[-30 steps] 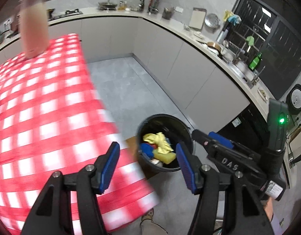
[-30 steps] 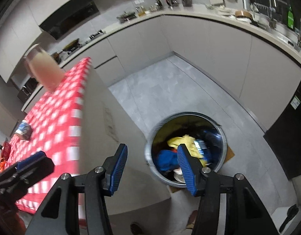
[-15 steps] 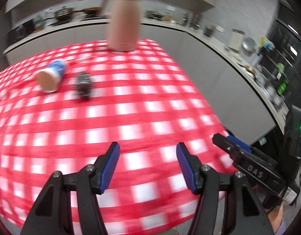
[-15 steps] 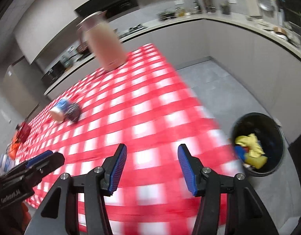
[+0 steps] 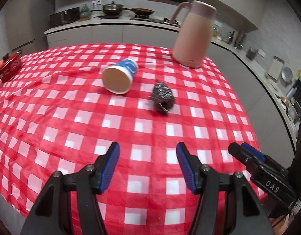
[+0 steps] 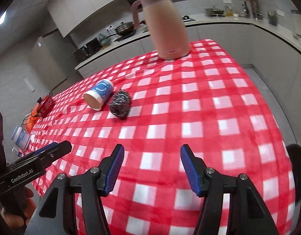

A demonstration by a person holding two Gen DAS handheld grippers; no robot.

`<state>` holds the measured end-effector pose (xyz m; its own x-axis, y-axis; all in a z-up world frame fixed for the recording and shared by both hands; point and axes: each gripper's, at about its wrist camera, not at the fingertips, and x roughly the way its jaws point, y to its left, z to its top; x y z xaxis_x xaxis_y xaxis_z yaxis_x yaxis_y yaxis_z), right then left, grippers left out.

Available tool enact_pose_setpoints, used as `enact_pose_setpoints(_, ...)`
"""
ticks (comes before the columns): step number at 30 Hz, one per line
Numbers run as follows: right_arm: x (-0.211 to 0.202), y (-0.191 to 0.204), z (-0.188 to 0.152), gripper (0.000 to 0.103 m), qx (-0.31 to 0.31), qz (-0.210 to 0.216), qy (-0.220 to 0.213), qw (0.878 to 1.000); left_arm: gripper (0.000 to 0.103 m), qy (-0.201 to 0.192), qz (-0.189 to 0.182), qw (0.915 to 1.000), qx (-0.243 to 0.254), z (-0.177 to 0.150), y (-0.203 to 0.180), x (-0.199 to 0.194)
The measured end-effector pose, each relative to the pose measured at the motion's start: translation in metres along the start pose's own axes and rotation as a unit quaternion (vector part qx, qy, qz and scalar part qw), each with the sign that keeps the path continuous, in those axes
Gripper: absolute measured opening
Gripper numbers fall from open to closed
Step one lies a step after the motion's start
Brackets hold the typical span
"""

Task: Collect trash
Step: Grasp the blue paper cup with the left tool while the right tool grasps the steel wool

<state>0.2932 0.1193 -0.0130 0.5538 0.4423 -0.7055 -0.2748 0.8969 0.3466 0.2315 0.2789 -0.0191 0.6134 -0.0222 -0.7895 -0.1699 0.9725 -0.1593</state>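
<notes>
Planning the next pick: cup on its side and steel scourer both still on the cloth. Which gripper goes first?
Left, probably. The left gripper is open, empty, facing the paper cup and steel scourer nearly head-on. The right gripper, also open and empty, sees both off to its left.

1. A paper cup (image 5: pixel 120 78) is lying on its side on the bench (image 5: pixel 142 129), mouth facing the near edge.
2. A steel scourer (image 5: pixel 163 96) is sitting just beside the cup, at its 4 o'clock.
3. A jug (image 5: pixel 193 37) is standing upright at the far corner, at the scourer's 1 o'clock.
4. A pouch (image 5: pixel 10 67) is lying at the far left edge.
</notes>
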Motion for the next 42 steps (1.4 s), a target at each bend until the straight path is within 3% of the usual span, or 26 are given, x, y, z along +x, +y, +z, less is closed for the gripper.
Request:
enact_pose_setpoints(8, 0.022, 0.019, 0.021, 0.066, -0.008, 0.007, 0.002, 1.000, 0.067, -0.001, 0.006, 1.0000, 0.007, 0.019, 0.026, 0.010)
enact_pose_setpoints(21, 0.090, 0.064, 0.052, 0.066, 0.022, -0.050, 0.002, 0.999, 0.067, 0.000, -0.032, 0.9974, 0.064, 0.070, 0.068, 0.042)
enact_pose_setpoints(26, 0.123, 0.075, 0.064, 0.066, 0.023, -0.048, 0.017, 0.998, 0.067, 0.011, -0.045, 0.9967, 0.067, 0.080, 0.077, 0.054)
enact_pose_setpoints(31, 0.151, 0.083, 0.072, 0.066, 0.008, -0.072, 0.028, 0.997, 0.067, 0.016, -0.052, 0.9961, 0.070, 0.087, 0.081, 0.064)
enact_pose_setpoints(33, 0.157, 0.083, 0.073, 0.060, 0.009, -0.075, 0.028, 0.997, 0.067, 0.019, -0.056, 0.9958, 0.069, 0.091, 0.082, 0.068)
enact_pose_setpoints(34, 0.159, 0.083, 0.074, 0.046, 0.009, -0.073, 0.028, 0.997, 0.067, 0.020, -0.057, 0.9957, 0.070, 0.093, 0.083, 0.069)
enact_pose_setpoints(39, 0.160, 0.085, 0.075, 0.040, -0.003, -0.077, 0.027, 0.997, 0.067, 0.021, -0.062, 0.9948, 0.078, 0.100, 0.079, 0.076)
enact_pose_setpoints(42, 0.153, 0.082, 0.080, 0.037, 0.000, -0.102, 0.011, 0.995, 0.067, 0.020, -0.065, 0.9943, 0.082, 0.105, 0.077, 0.079)
